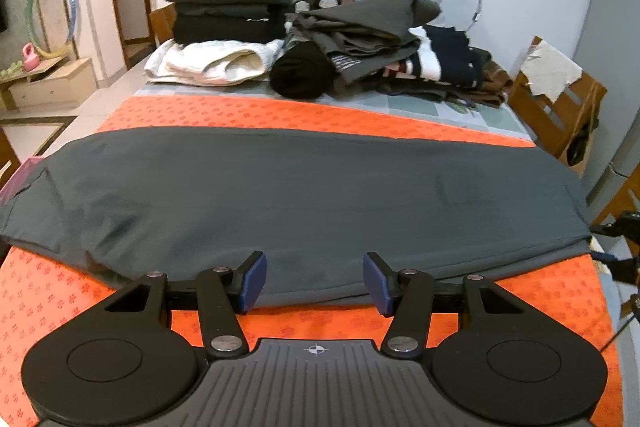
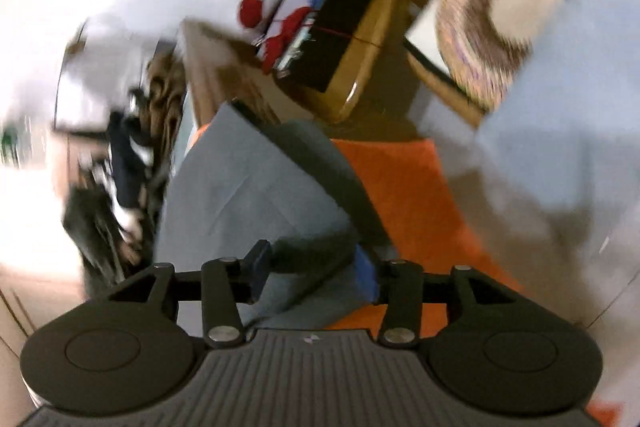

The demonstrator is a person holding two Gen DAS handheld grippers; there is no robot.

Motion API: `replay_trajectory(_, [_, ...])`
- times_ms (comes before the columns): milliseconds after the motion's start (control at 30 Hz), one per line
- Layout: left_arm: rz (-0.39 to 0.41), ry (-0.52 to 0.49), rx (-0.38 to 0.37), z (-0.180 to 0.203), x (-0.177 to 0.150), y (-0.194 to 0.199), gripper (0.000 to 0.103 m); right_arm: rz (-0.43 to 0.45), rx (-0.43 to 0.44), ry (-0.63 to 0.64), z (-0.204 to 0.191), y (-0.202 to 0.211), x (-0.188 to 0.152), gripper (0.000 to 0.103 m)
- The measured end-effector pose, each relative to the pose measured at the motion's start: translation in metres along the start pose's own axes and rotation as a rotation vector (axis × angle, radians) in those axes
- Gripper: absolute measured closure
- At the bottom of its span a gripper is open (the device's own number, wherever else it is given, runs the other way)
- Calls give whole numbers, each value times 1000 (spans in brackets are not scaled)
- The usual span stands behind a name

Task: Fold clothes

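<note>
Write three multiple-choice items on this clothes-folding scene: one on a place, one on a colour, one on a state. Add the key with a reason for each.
1. Where does the stack of folded dark clothes sit?
A. At the far left of the table, on a white folded garment
B. On the wooden chair
C. Between the left gripper's fingers

2. What colour is the patterned cloth under the spread grey garment?
A. Green
B. Orange
C. White

3. How does the left gripper stand?
A. Shut on the grey garment
C. Shut on nothing
B. Open over the garment's near edge

Key: 1 A, the left wrist view shows the stack on the white garment; 2 B, orange shows on both sides of the garment; 3 B, a clear gap separates its blue-padded fingers.
</note>
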State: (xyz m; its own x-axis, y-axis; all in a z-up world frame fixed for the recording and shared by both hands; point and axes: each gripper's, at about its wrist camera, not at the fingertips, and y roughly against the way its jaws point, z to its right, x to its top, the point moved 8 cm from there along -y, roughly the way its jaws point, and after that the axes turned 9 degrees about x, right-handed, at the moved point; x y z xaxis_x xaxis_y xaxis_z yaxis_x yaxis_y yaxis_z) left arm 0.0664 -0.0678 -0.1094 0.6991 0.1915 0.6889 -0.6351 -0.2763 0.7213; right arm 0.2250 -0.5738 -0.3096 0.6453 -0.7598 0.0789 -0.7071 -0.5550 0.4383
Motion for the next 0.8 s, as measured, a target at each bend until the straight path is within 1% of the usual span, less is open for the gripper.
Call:
replay_trajectory(33, [-2,5,5,-2,-1,0,46,10,11,-39,3,-3,-2,52])
replay_trajectory(67, [-5,10,9,-5,-1,-1,46,20,23,-78,7,-5,-4,56])
replay_trajectory(100, [-7,15,12,-7,-2,-1,46,29,34,-117,10,-8,-6,72])
replay_trajectory(167, [-8,25,17,-9,-4,-1,46,59,57,-173,11,-8,-8,87])
replay_trajectory(200, [-8,29,19,-11,-4,-1,46,81,61,-166,6,-5,-6,93])
replay_trajectory(267, [-2,38,23,-13,-4,1,46,121,59,-151,-5,4,-4,96])
replay_trajectory(367, [5,62,19,-17,-3,6,46,187,57,-154,-27,25,4,97])
replay_trajectory(467, [19,88,1,-20,0,12,45,256,-11,-70,-44,43,17,97])
replay_trajectory(567, [32,99,-14,-23,0,15,43,203,-112,41,-47,38,20,95])
replay_trajectory(600, [33,101,-17,-24,-1,15,43,188,-161,101,-51,36,20,87])
replay_trajectory(667, [33,99,-15,-28,-4,13,43,158,-262,225,-58,31,20,78])
replay_trajectory(733, [35,100,-8,-36,-7,12,43,161,-306,345,-74,34,11,70])
replay_trajectory(767, [37,100,-2,-41,-8,12,43,163,-326,406,-82,35,7,64])
replay_trajectory(800, [40,98,4,-47,-10,11,43,165,-346,466,-90,37,2,62])
